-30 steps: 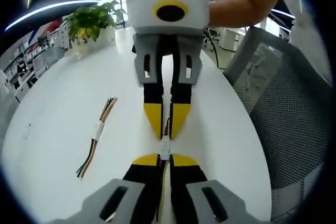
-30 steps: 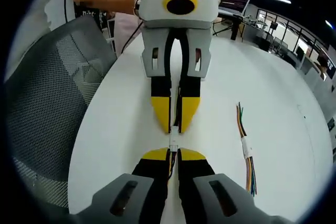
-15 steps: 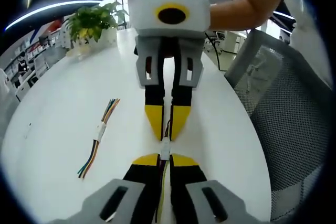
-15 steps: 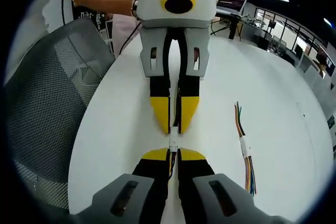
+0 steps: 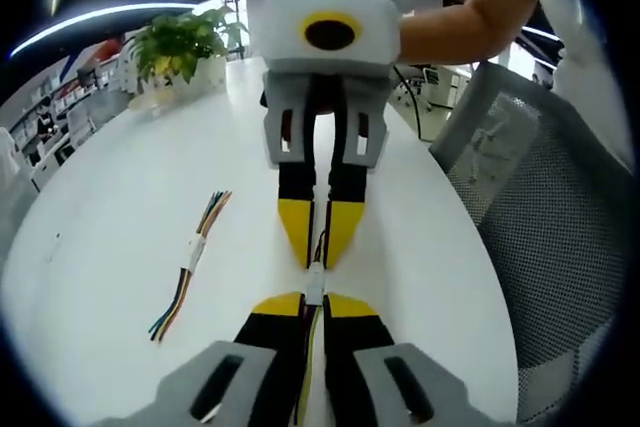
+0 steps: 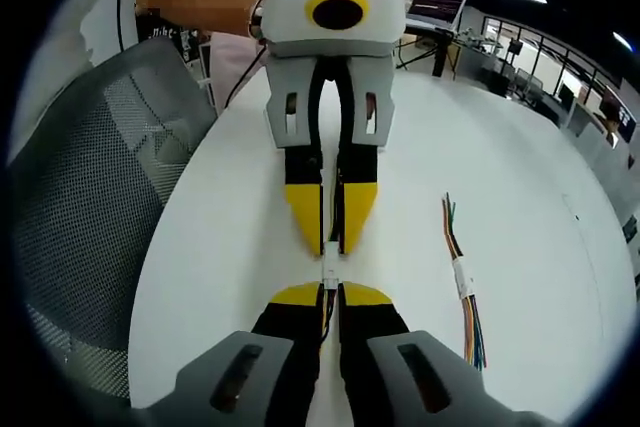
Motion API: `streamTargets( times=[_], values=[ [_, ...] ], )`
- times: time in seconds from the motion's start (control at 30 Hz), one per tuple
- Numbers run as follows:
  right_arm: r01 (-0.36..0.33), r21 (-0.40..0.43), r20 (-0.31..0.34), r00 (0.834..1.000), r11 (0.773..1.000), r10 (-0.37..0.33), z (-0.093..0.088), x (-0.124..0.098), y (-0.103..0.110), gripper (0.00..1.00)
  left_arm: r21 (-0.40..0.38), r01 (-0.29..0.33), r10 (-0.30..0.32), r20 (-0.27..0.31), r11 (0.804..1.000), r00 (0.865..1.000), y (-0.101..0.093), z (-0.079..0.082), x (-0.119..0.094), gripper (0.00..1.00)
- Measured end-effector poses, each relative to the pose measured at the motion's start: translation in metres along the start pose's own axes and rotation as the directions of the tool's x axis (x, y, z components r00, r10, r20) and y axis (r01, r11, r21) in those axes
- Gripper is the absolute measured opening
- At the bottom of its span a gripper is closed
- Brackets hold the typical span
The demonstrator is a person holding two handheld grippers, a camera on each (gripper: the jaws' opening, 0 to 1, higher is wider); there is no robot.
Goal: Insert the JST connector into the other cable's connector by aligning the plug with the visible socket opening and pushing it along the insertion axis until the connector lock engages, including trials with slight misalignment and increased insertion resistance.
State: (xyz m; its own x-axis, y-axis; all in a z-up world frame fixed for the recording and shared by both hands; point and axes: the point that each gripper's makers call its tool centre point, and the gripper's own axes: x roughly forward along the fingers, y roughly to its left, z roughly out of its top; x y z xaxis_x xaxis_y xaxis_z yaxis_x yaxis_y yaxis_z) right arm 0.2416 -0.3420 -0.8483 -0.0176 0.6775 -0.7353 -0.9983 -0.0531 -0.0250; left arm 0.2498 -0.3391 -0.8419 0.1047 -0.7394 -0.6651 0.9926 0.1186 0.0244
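Tip to tip over a white table (image 5: 120, 247), the left gripper (image 5: 314, 299) and right gripper (image 6: 331, 292) each pinch a cable, their white JST connectors (image 5: 315, 280) meeting between the yellow tips. A spare wire bundle (image 6: 462, 282) with a white label, its writing unreadable, lies to the side; a mesh chair (image 6: 90, 207) and potted plant (image 5: 180, 42) stand beyond.

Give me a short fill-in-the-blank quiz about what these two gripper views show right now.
1. The small white JST connector sits between the yellow tips of the two ____.
2. The spare bundle of multicoloured wires lies loose on the round ____ table.
3. The leafy green plant stands at the table's far edge in the ____ gripper view.
4. The grey mesh ____ stands beside the table.

Missing words: grippers; white; left; chair
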Motion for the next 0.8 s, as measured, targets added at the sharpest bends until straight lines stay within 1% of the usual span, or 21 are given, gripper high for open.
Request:
streamTargets(
  times=[0.27, 0.8],
  values=[
    [0.006, 0.002, 0.011, 1.0, 1.0, -0.006, 0.0, -0.004, -0.006, 0.02, -0.007, -0.003, 0.003, 0.021, 1.0, 1.0, 0.005, 0.003, 0.0, 0.0],
    [0.023, -0.012, 0.016, 1.0, 1.0, -0.023, 0.001, -0.014, -0.035, 0.02, -0.022, -0.026, 0.027, 0.05, 0.999, 0.998, 0.032, 0.014, 0.002, 0.0]
  ],
)
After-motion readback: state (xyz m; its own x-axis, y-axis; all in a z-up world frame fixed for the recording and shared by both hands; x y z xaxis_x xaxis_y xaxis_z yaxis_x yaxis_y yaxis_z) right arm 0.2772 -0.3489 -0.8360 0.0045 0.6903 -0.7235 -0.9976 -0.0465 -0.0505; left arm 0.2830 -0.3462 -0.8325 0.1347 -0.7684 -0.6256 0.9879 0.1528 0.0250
